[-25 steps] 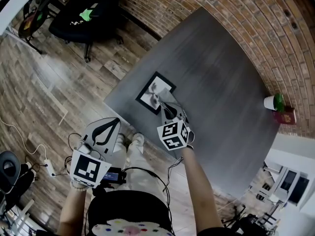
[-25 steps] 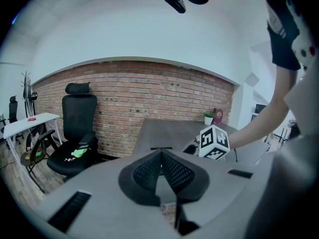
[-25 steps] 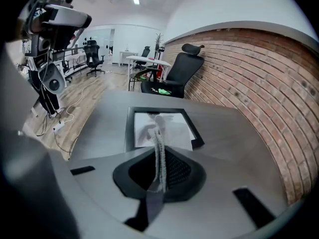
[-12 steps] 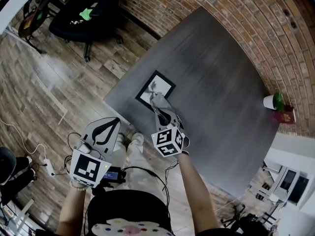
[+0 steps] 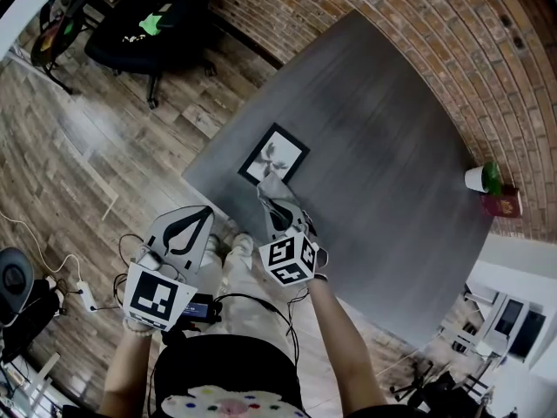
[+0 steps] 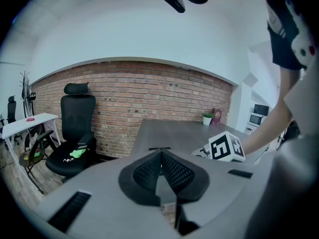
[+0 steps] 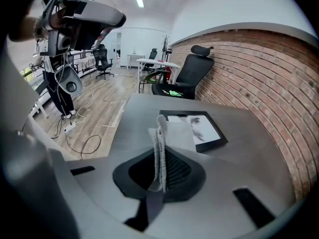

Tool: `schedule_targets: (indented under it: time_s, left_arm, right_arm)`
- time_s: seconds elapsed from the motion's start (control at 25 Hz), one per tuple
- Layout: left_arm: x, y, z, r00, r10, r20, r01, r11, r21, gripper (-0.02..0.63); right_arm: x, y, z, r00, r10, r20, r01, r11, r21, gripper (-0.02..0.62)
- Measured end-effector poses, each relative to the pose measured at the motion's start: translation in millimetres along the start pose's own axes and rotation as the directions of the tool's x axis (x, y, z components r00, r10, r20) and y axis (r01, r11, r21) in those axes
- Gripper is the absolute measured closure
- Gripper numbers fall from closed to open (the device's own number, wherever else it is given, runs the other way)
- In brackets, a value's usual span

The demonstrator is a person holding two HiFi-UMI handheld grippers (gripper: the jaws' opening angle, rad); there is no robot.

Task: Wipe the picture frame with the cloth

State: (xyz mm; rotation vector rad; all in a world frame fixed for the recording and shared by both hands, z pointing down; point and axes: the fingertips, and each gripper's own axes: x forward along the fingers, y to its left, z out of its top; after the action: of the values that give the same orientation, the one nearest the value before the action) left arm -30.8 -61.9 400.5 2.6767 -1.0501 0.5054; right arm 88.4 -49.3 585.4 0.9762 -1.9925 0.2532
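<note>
Right gripper view: cloth (image 7: 172,136) between fingers (image 7: 181,170)

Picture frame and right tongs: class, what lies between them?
The cloth, pinched in the right tongs, reaches toward the picture frame, seen in the right gripper view.

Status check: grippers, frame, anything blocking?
Right hand-held gripper shut on cloth, at picture frame near edge. Left hand-held gripper shut, empty, off the table. Frame flat on table, nothing in the way.
</note>
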Motion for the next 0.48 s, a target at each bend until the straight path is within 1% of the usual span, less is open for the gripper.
schedule_targets:
  time_s: [0.16, 0.28, 0.36, 0.48]
  left_arm:
    - [1, 1, -1, 1.000, 0.001, -0.006, -0.001, 1.000, -0.009, 0.597]
    - [0, 3, -2, 1.000, 0.002, -0.008, -0.003, 1.000, -0.010, 0.597]
    - [0, 5, -3, 1.000, 0.005, -0.011, -0.006, 1.000, -0.015, 0.597]
    - [0, 8, -2, 1.000, 0.009, 0.000, -0.009, 1.000, -0.016, 0.597]
  right_arm:
    - [-3, 5, 4, 1.000, 0.016, 0.006, -0.016, 1.000, -0.008, 0.580]
    - [-18, 3, 16, 0.999, 0.010, 0.034, -0.010, 1.000, -0.012, 0.580]
    - [-31, -4, 25, 0.998, -0.015, 0.064, 0.015, 1.000, 0.002, 0.580]
    - [-50, -27, 37, 0.990, -0.097, 0.098, 0.095, 0.995, 0.020, 0.580]
